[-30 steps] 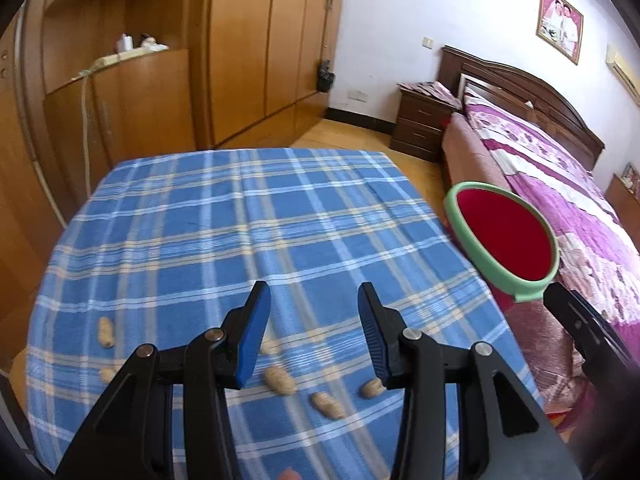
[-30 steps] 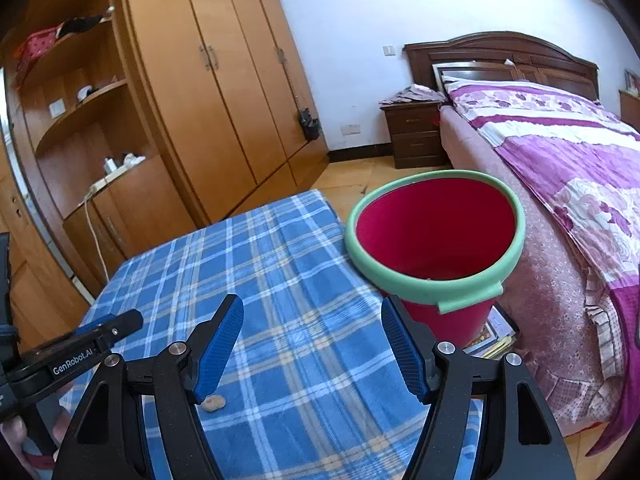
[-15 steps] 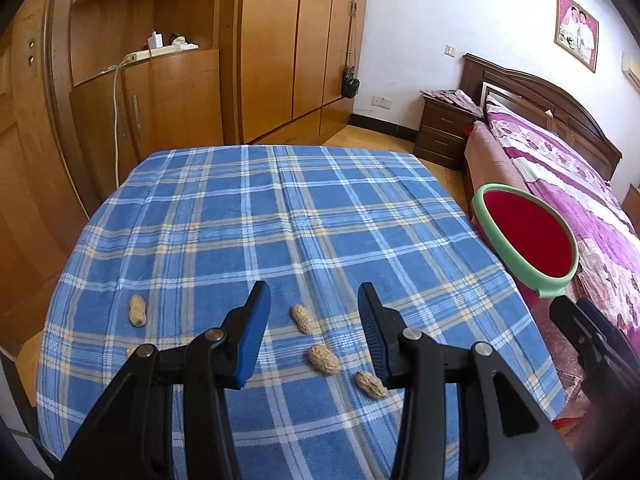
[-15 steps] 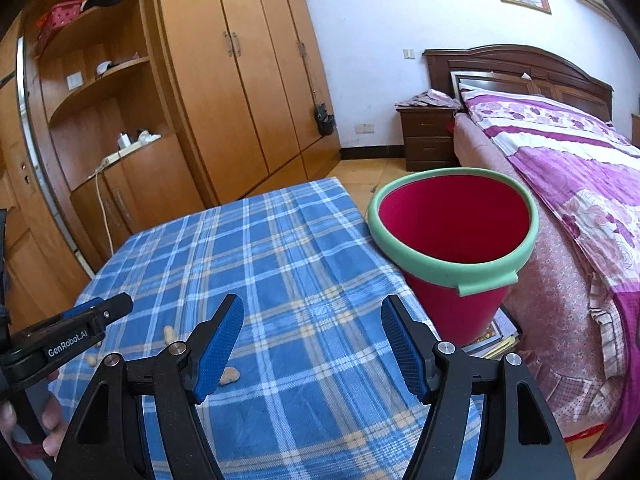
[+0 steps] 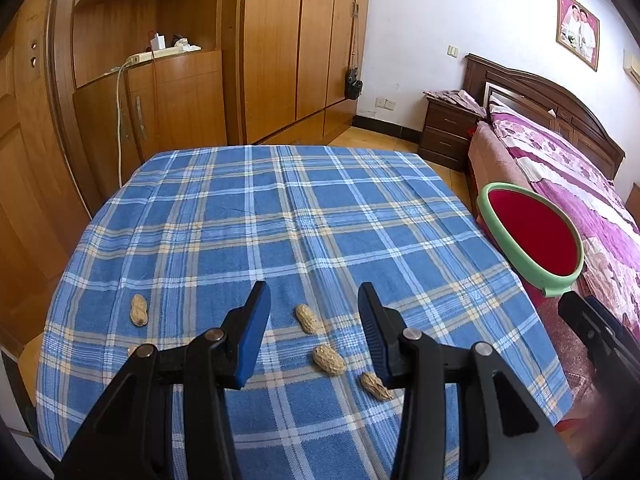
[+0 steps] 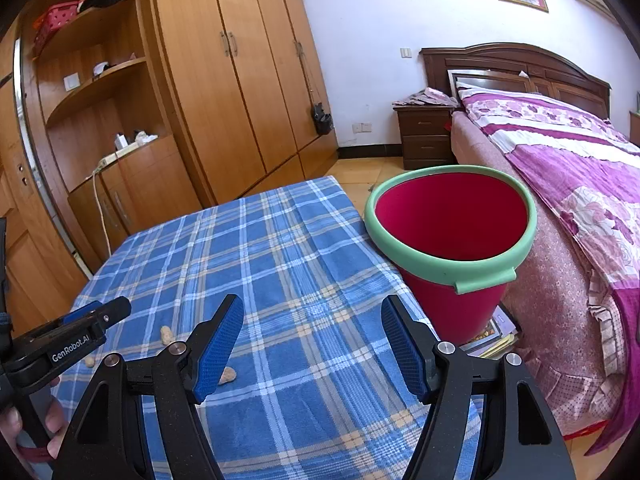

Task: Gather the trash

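Several peanut shells lie on the blue plaid tablecloth (image 5: 280,216): one (image 5: 306,318) between my left fingers' line of sight, another (image 5: 329,360) nearer, a third (image 5: 376,386) by the right finger, and one (image 5: 139,309) off to the left. My left gripper (image 5: 312,300) hovers above them, open and empty. A red bucket with a green rim (image 6: 452,236) stands off the table's right side, also in the left wrist view (image 5: 532,236). My right gripper (image 6: 312,312) is open and empty above the cloth, with shells (image 6: 166,334) to its left.
A wooden wardrobe (image 5: 296,40) and shelves stand behind the table. A bed with a purple cover (image 6: 568,168) and a nightstand (image 6: 424,136) lie to the right. Books or papers (image 6: 492,336) sit on the floor under the bucket. A hand (image 6: 48,420) holds the left gripper.
The left view has shifted so the shells sit higher and further forward between the fingers. The right view has lifted a little, with more tablecloth and shells showing. Both jaws kept their width.
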The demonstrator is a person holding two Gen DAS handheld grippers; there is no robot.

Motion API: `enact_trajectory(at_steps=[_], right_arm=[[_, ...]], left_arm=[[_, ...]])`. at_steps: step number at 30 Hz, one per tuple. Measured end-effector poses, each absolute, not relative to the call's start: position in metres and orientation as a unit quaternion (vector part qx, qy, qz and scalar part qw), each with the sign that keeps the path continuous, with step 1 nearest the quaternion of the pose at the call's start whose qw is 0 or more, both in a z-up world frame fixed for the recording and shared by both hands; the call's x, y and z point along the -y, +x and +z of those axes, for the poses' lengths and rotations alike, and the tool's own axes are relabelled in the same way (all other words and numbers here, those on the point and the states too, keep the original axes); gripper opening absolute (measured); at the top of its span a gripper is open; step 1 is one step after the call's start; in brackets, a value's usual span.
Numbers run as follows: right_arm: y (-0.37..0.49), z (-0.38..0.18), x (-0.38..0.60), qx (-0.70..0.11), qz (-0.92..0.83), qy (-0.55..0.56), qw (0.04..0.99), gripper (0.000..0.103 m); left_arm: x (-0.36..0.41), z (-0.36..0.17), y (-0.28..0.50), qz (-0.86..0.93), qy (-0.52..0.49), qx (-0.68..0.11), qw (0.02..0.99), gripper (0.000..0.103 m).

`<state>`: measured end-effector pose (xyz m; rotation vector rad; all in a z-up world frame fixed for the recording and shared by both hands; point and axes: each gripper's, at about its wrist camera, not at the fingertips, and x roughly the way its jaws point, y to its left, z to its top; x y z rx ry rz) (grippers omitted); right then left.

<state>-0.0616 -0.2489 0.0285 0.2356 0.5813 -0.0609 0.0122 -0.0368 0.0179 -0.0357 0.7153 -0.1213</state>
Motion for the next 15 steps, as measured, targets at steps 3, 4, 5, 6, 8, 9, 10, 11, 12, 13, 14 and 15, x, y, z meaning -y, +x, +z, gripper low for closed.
enact_trajectory(at_steps=[3,4,5,6,8,9,10,11,12,13,14,15], right_arm=[[-0.0616,0.0290,0.2499,-0.286,-0.030,0.117,0.951,0.073],[-0.0615,0.0290,0.2501,-0.286,-0.031,0.117,0.951,0.073],[-0.0615,0.0289,0.2506,-0.286,-0.031,0.118,0.950,0.073],[-0.0615,0.0288,0.2509,-0.286,-0.032,0.118,0.950,0.073],[-0.0614,0.0287,0.2518,-0.286,-0.032,0.119,0.950,0.073],[-0.0614,0.0287,0.2519,-0.286,-0.032,0.119,0.950,0.073],[-0.0613,0.0287,0.2519,-0.287,-0.032,0.119,0.950,0.073],[-0.0614,0.0288,0.2519,-0.286,-0.032,0.119,0.950,0.073],[-0.0616,0.0288,0.2524,-0.286,-0.033,0.119,0.950,0.073],[-0.0616,0.0289,0.2525,-0.286,-0.033,0.119,0.950,0.073],[-0.0616,0.0289,0.2526,-0.286,-0.033,0.119,0.950,0.073],[-0.0616,0.0289,0.2526,-0.286,-0.033,0.119,0.950,0.073]], left_arm=[[0.0372,0.0177,0.0121,-0.060,-0.017,-0.350,0.935,0.046],[0.0373,0.0180,0.0123,-0.059,-0.017,-0.350,0.935,0.046],[0.0374,0.0179,0.0123,-0.059,-0.017,-0.350,0.935,0.046],[0.0375,0.0178,0.0122,-0.059,-0.017,-0.350,0.935,0.046],[0.0376,0.0180,0.0123,-0.059,-0.017,-0.350,0.935,0.046],[0.0377,0.0181,0.0125,-0.059,-0.017,-0.350,0.935,0.046],[0.0377,0.0182,0.0125,-0.059,-0.017,-0.350,0.935,0.046],[0.0377,0.0181,0.0124,-0.059,-0.017,-0.350,0.935,0.046],[0.0377,0.0183,0.0125,-0.059,-0.017,-0.350,0.935,0.046],[0.0377,0.0183,0.0125,-0.059,-0.017,-0.350,0.935,0.046],[0.0379,0.0181,0.0122,-0.059,-0.017,-0.349,0.935,0.046],[0.0379,0.0183,0.0122,-0.059,-0.017,-0.349,0.935,0.046]])
